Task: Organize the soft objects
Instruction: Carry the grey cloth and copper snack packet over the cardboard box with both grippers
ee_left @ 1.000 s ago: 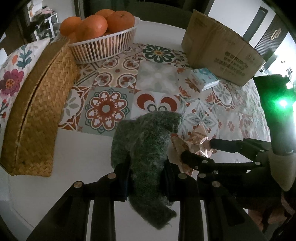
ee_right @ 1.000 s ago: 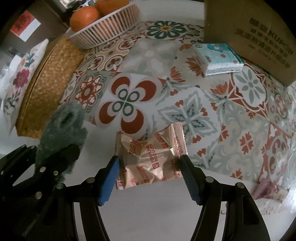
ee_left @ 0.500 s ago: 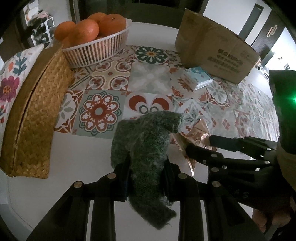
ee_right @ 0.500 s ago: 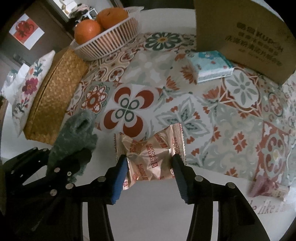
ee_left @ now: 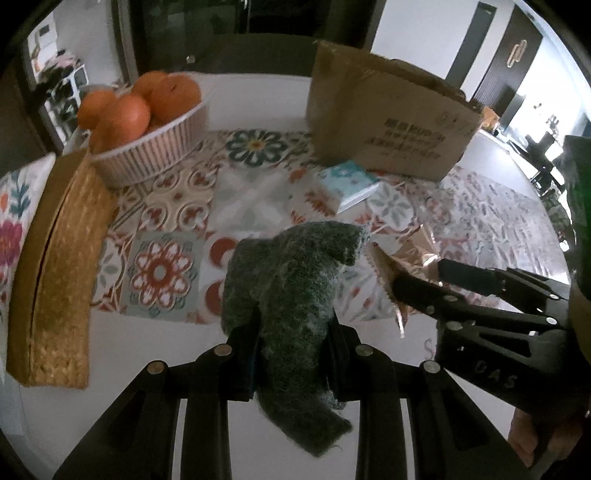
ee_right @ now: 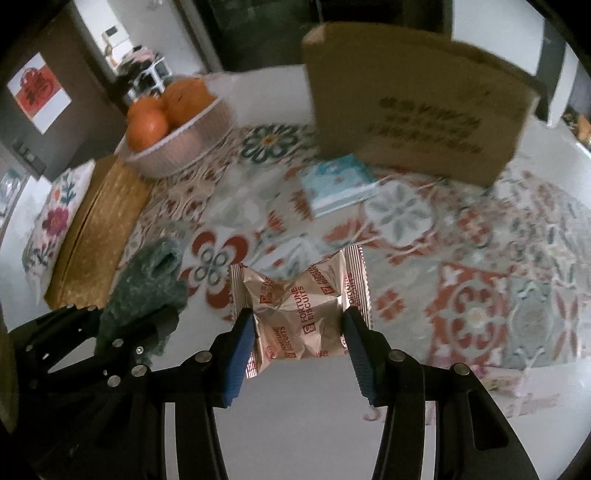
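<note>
Green knit cloth (ee_left: 291, 295) and biscuit packet (ee_right: 299, 310) hang clamped in downward-tilted tongs.

Both grippers (ee_left: 291, 350) (ee_right: 299, 332) clamped, tilted downward

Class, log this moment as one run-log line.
left gripper: shut on sock | right gripper: shut on biscuit packet | both lifted off table

We see a white counter (ee_left: 110, 343) under a patterned tile-print mat (ee_right: 406, 221), dark glass doors (ee_left: 221, 33) far beyond the tongs, white wall (ee_left: 413, 33) and dark doors (ee_left: 517, 48) up to their right, a red-and-white picture (ee_right: 38, 92) on a brown wall to their left
</note>
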Available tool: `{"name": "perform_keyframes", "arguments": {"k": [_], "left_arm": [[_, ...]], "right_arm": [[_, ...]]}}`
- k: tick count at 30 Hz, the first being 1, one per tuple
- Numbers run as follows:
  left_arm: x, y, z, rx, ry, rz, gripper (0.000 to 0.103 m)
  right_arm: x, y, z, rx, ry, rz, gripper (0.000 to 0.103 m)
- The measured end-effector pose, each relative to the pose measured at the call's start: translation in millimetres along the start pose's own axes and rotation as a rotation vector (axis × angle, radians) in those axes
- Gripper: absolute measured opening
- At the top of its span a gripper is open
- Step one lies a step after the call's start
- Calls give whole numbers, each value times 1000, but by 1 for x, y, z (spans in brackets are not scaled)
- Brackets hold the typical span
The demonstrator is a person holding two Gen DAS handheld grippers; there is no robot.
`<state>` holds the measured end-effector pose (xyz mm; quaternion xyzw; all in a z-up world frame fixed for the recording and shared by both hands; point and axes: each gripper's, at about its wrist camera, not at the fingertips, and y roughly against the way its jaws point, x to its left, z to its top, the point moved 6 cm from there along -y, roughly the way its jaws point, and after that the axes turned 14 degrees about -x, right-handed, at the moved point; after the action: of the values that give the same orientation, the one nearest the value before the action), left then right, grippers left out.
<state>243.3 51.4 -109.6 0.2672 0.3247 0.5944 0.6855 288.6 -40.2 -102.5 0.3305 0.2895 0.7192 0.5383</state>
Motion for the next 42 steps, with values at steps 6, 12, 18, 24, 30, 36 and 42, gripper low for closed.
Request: {"name": "perform_keyframes", "arguments": {"k": [6,12,18,24,30,36,42], "left_arm": [[-21,2,23,-54,-34,-24,28],[-42,8,51,-111,-56,-55,28],[-56,12,77,-159,-74,-72,28],[-70,16,103,-197,-83,-98,28],[-84,19,129,-234,-102,-116,28],[-96,16,150,-255,-123,-135,28],[-107,9,168,-267,-147,-154,28]], "right_arm": [[-23,23,21,-87,-7,-65,50],[-40,43,43,-160,-30,-100,50],[-53,57,63,-212,-50,-120,50],[-65,71,86,-268,-69,-137,50],[-76,81,108,-312,-92,-141,50],[-86,86,127,-337,-106,-149,50],[-97,86,144,-345,-116,-164,50]]}}
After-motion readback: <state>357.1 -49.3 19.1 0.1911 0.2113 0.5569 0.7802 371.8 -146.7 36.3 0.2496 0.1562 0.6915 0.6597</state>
